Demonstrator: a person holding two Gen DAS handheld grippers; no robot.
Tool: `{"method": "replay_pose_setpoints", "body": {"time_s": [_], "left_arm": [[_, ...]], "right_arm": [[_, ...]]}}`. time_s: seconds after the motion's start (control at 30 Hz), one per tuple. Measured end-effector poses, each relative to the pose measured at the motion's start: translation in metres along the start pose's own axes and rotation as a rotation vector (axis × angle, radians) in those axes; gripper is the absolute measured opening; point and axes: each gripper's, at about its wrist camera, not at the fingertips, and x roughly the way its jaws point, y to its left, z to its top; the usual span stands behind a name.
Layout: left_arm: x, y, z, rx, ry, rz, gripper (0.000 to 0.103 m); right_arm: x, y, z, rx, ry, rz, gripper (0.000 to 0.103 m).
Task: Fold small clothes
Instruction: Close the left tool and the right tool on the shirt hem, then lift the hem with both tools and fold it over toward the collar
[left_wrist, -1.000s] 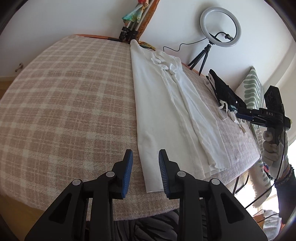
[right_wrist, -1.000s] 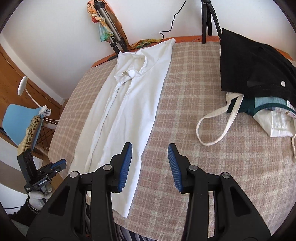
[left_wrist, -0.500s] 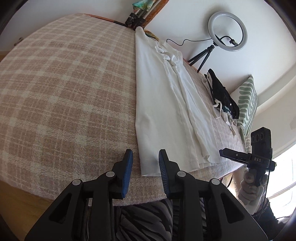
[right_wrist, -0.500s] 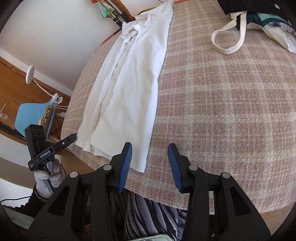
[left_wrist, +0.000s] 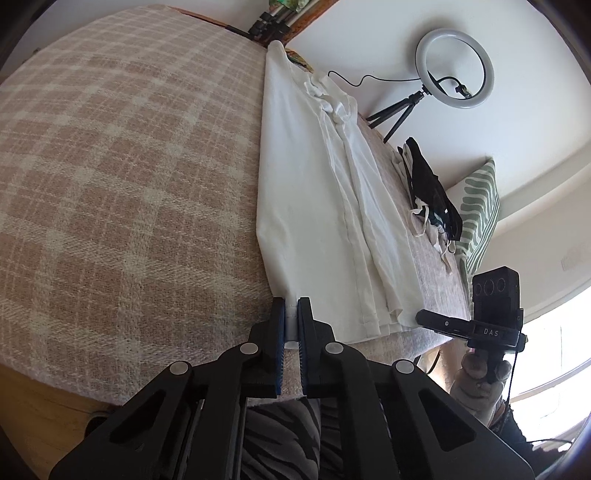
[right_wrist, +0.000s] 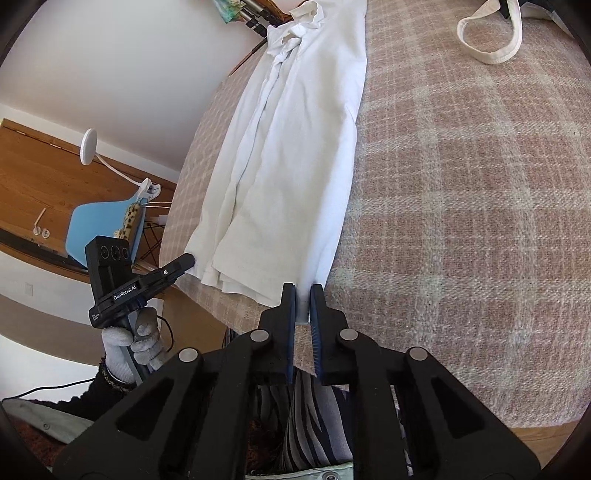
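A white shirt (left_wrist: 317, 206) lies folded lengthwise into a long strip on the pink plaid table (left_wrist: 122, 192), collar at the far end. It also shows in the right wrist view (right_wrist: 291, 158). My left gripper (left_wrist: 291, 314) is shut on the shirt's near left hem corner at the table's front edge. My right gripper (right_wrist: 303, 299) is shut on the near right hem corner. Each gripper shows in the other's view, the right one (left_wrist: 443, 321) and the left one (right_wrist: 181, 266), at the hem.
A pile of dark and light clothes with a cream strap (left_wrist: 428, 188) lies at the table's far right; the strap (right_wrist: 491, 40) shows in the right wrist view. A ring light (left_wrist: 454, 70), a green patterned cushion (left_wrist: 476, 214) and a blue chair (right_wrist: 103, 225) stand around the table.
Both grippers moved down to the shirt's near hem and closed on its two corners. They were open and apart from the cloth before.
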Motion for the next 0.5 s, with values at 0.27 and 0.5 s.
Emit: {"method": "replay_pose_setpoints", "body": {"time_s": [0.27, 0.5], "left_arm": [[-0.01, -0.006, 0.006, -0.006, -0.026, -0.04, 0.004], [-0.01, -0.021, 0.026, 0.011, -0.05, -0.082, 0.004]], "right_arm": [[-0.023, -0.006, 0.007, 0.046, -0.084, 0.121, 0.007], [-0.028, 0.002, 0.021, 0.022, -0.119, 0.133, 0.007]]}}
